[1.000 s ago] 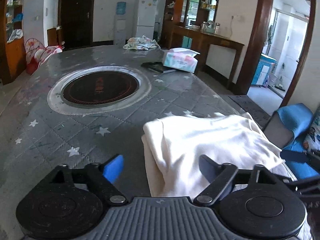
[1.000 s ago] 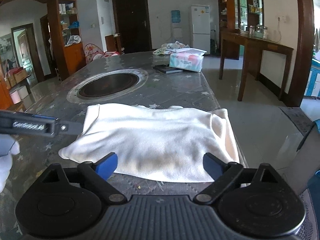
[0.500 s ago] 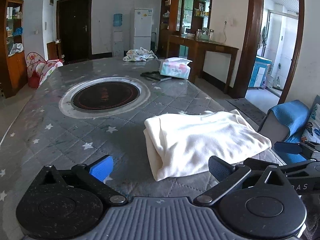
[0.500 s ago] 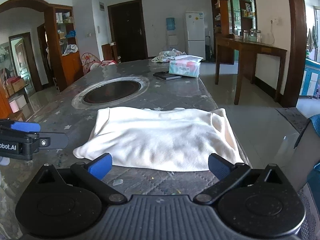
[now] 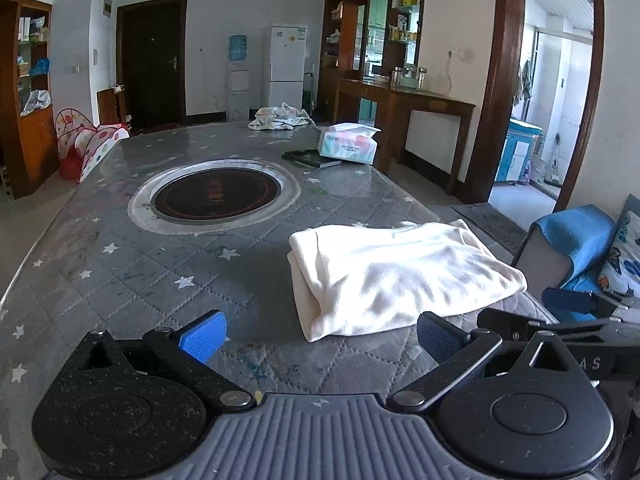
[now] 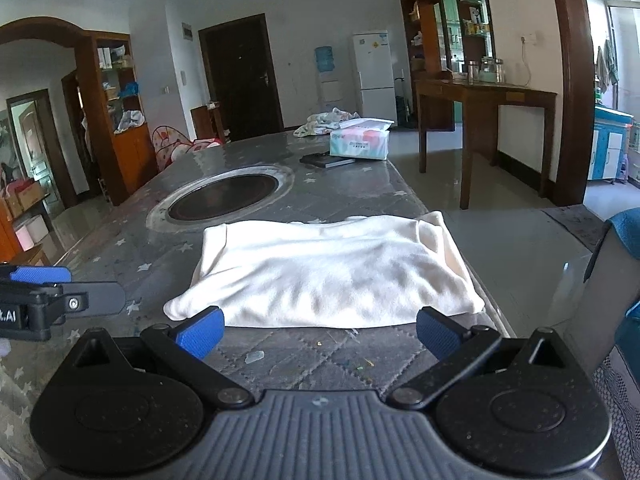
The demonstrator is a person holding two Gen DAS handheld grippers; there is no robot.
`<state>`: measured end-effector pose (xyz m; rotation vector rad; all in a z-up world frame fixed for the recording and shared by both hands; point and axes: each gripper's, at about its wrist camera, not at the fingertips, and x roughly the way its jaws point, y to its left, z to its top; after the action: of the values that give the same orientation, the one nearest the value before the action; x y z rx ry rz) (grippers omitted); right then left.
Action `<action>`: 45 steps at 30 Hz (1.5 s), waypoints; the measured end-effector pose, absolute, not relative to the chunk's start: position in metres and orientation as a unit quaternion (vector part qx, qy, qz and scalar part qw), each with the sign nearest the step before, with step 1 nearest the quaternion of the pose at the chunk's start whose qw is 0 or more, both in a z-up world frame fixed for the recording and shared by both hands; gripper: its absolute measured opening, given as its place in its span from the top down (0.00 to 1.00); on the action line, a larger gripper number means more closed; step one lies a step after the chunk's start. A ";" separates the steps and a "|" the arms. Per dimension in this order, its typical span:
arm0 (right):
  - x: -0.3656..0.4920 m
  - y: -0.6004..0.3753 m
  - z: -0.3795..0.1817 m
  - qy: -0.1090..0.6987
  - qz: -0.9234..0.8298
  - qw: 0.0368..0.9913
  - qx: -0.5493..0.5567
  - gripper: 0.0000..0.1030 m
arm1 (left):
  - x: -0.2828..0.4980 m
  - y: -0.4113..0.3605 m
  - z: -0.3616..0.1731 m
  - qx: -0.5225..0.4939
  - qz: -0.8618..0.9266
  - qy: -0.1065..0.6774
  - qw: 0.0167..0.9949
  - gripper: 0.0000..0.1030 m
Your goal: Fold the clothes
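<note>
Living room, long grey star-print table with a round cooktop set in it. Our side of the cooktop lies the cream garment, folded into a flat rectangle, long axis crosswise to both grippers. We see the right gripper squarely before its near edge, the nearer one; the left gripper sits off its left end. Both jaws have just been opening, now wide apart, nothing between them.
</note>
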<state>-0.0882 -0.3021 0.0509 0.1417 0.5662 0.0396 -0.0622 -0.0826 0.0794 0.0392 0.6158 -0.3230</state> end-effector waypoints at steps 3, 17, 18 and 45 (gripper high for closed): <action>-0.092 -0.302 0.052 0.274 0.016 0.959 0.072 0.00 | -0.067 -0.084 0.079 0.026 -0.154 0.302 0.940 0.00; -0.103 -0.299 0.057 0.252 0.016 0.964 0.084 0.00 | -0.085 -0.087 0.085 0.041 -0.134 0.286 0.948 0.00; -0.103 -0.298 0.057 0.251 0.016 0.964 0.084 0.00 | -0.086 -0.087 0.085 0.043 -0.132 0.284 0.949 0.00; -0.106 -0.282 0.050 0.264 -0.001 0.963 0.053 0.00 | -0.093 -0.084 0.066 0.055 -0.112 0.301 0.945 0.00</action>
<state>-0.1061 -0.2821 0.0495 0.1064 0.5352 -0.0013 -0.0935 -0.0835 0.0660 0.1122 0.6139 -0.2274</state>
